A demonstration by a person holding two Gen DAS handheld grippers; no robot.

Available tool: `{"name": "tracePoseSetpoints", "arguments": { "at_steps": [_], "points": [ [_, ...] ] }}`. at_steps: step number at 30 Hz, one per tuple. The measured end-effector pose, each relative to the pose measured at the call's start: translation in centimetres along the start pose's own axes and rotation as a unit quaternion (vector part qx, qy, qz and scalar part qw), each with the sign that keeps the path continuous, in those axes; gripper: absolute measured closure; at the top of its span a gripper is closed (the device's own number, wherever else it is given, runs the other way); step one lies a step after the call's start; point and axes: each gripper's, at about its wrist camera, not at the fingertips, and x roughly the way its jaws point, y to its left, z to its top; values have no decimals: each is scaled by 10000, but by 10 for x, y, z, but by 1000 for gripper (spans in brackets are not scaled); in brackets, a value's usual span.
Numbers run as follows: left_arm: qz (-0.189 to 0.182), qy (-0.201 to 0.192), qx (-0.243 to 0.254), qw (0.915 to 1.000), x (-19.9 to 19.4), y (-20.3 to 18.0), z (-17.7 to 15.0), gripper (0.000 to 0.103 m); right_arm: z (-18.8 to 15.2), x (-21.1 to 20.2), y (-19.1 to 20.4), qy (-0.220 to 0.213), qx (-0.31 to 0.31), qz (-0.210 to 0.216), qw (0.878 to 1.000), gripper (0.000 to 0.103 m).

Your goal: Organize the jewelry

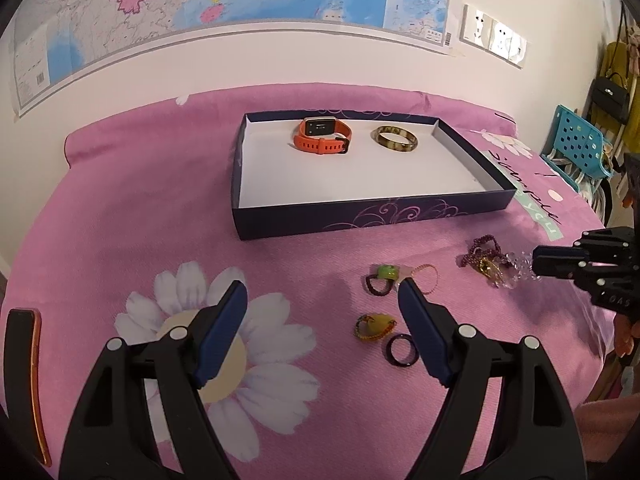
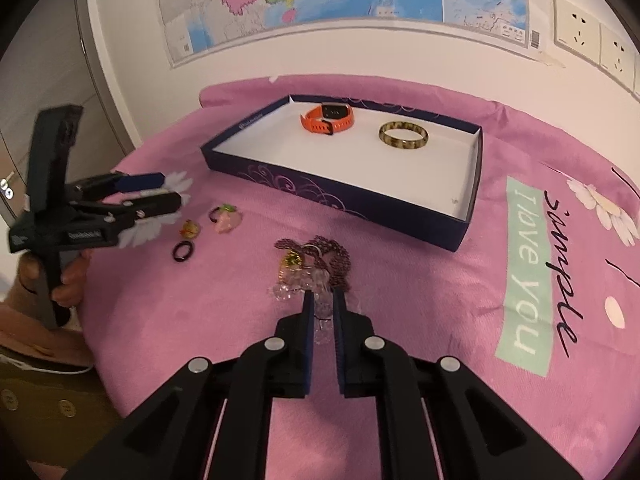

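Note:
A dark blue box [image 1: 372, 212] [image 2: 344, 200] with a white floor holds an orange watch [image 1: 322, 135] [image 2: 328, 117] and a brown bangle [image 1: 396, 140] [image 2: 403, 135]. On the pink cloth lie a green ring [image 1: 384, 276], a pink bead loop [image 1: 426, 278], a yellow ring [image 1: 374, 326] and a black ring [image 1: 402, 351] [image 2: 183, 251]. My left gripper [image 1: 322, 292] [image 2: 170, 190] is open and empty above the cloth beside these rings. My right gripper [image 2: 323, 298] [image 1: 536, 266] is shut on a clear crystal bracelet [image 2: 320, 308] at a tangle of purple beads [image 2: 336, 258] [image 1: 482, 252].
A map hangs on the wall behind the table. Wall sockets [image 2: 576, 32] sit at the right. A blue plastic chair [image 1: 576, 148] stands beyond the table's right edge. An orange-edged phone [image 1: 28, 380] lies at the left edge.

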Motion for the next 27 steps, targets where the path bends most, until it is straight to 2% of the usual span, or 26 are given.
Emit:
{"name": "tracePoseSetpoints", "arguments": {
  "at_steps": [8,11,19,21,23,25,27],
  "points": [
    [-158,76,180,9997,-3,-8,-8,27,-1,-21,0,-246,228,358,9988,95],
    [-255,104,292,9992,-5,-13,-12,27,3,-28,4,-341,188,323,9987,95],
    [-384,217,399,9982,-1,-18,-17,33,-3,-12,4,-73,227,269,9994,94],
    [-382,237,391,9982,0,-18,-17,34,-7,-5,2,44,230,80,9997,91],
    [-376,245,388,9982,0,-18,-17,35,-11,-1,0,116,269,48,9996,71],
    [-367,255,387,9983,0,-19,-18,35,-13,1,0,137,280,76,9995,60],
    [-368,274,384,9982,1,-19,-17,37,-15,3,3,156,237,142,9995,60]
  ]
}}
